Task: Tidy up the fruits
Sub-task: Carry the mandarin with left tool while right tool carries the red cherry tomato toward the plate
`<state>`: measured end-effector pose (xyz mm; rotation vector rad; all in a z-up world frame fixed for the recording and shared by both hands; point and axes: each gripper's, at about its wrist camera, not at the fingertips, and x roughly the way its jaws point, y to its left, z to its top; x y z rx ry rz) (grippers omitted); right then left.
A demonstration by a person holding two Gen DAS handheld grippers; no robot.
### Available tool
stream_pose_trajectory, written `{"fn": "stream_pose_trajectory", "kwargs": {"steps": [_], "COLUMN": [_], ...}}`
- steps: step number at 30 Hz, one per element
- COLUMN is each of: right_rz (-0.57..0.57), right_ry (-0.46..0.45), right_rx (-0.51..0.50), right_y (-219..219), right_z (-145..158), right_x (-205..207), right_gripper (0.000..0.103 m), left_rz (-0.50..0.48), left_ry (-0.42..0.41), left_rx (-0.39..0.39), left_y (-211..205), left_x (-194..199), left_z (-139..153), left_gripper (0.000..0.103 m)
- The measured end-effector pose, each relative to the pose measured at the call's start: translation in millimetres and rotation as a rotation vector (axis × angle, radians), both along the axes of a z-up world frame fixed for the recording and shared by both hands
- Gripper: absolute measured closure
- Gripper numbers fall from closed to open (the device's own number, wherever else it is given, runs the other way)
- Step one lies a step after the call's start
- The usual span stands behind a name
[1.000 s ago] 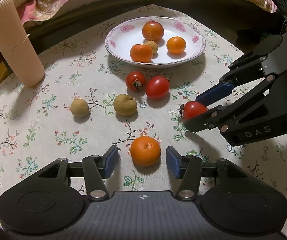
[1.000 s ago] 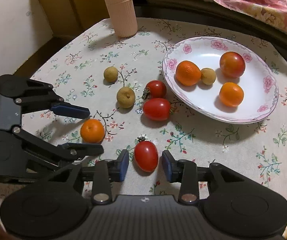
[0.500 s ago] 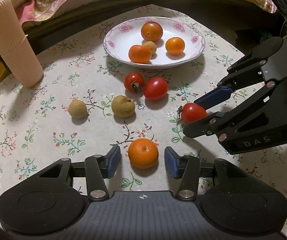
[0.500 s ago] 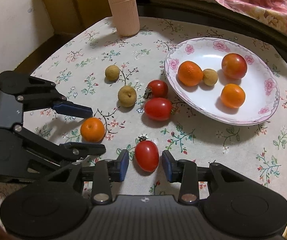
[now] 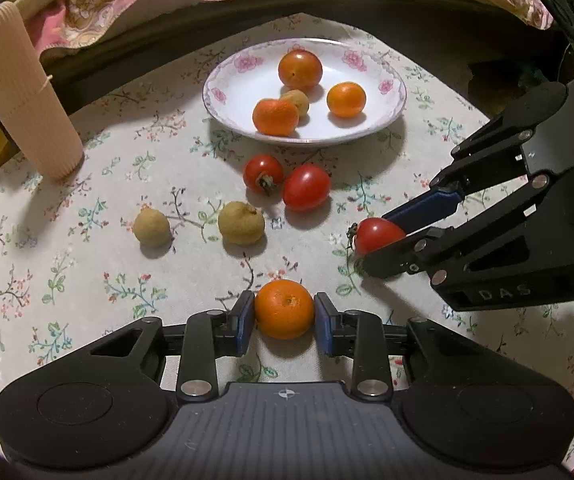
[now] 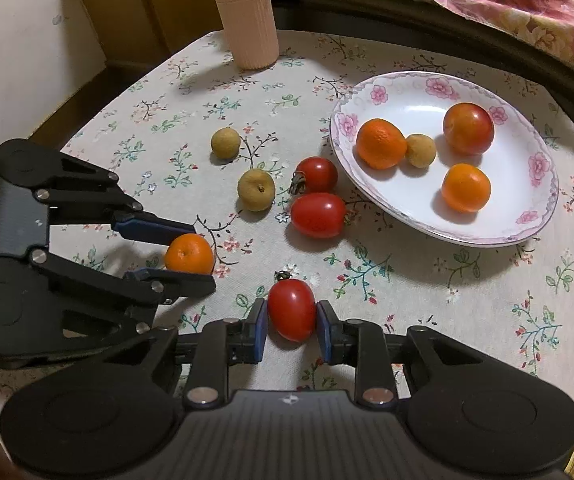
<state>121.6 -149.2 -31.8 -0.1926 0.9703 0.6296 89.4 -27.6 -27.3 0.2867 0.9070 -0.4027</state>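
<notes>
Black linkages, blue pads, silver screws

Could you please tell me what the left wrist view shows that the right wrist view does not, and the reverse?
Only the left wrist view shows the left gripper head-on, its pads against the orange. Only the right wrist view shows the right gripper head-on, closed on the tomato, plus the pale wall at left. Both share the plate holding four fruits, two loose tomatoes, two longans and the ribbed roll.
</notes>
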Motion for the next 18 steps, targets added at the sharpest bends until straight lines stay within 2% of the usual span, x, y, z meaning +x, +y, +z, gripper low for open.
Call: {"fn": "stream_pose_trajectory", "kwargs": {"steps": [18], "right_rz": [-0.048], "right_ry": [-0.008], "right_rx": [0.079], "right_y": [-14.9], "right_z": [17.9], "right_x": [-2.5], "right_gripper": [0.075], "left_rz": [0.025], "left_ry": [-0.044], "left_rx": [-0.052], "left_y": [-5.6], "left_x": [8.8], "left_z": [13.8], "left_gripper": [0.063]}}
